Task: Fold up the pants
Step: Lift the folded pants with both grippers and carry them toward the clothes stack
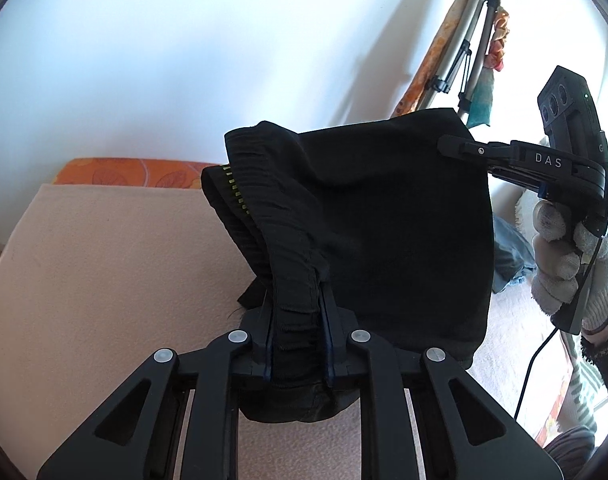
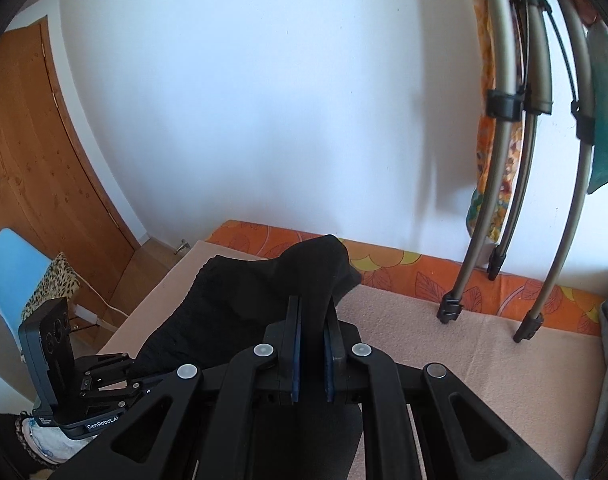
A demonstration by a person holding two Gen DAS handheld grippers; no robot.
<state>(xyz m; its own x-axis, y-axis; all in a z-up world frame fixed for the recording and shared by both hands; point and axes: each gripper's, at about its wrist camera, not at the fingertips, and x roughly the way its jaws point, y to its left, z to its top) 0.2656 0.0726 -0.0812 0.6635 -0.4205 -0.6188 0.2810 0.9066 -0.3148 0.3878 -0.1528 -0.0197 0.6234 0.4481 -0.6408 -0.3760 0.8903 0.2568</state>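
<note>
The black pants [image 1: 383, 220] hang in the air above the beige blanket [image 1: 104, 280], held at the waist by both grippers. My left gripper [image 1: 298, 332] is shut on the ribbed waistband. My right gripper [image 1: 449, 145] comes in from the right and is shut on the pants' upper right corner, held by a gloved hand [image 1: 563, 260]. In the right wrist view my right gripper [image 2: 311, 344] is shut on a fold of the black pants [image 2: 264, 300], and the left gripper [image 2: 104, 376] shows at the lower left.
An orange patterned mattress [image 2: 403, 276] lies along the white wall under the blanket [image 2: 463, 360]. A folded tripod [image 2: 503, 160] with cloths stands at the right. A wooden door [image 2: 32, 160], a blue chair [image 2: 8, 264] and a leopard-print cushion [image 2: 52, 284] are at the left.
</note>
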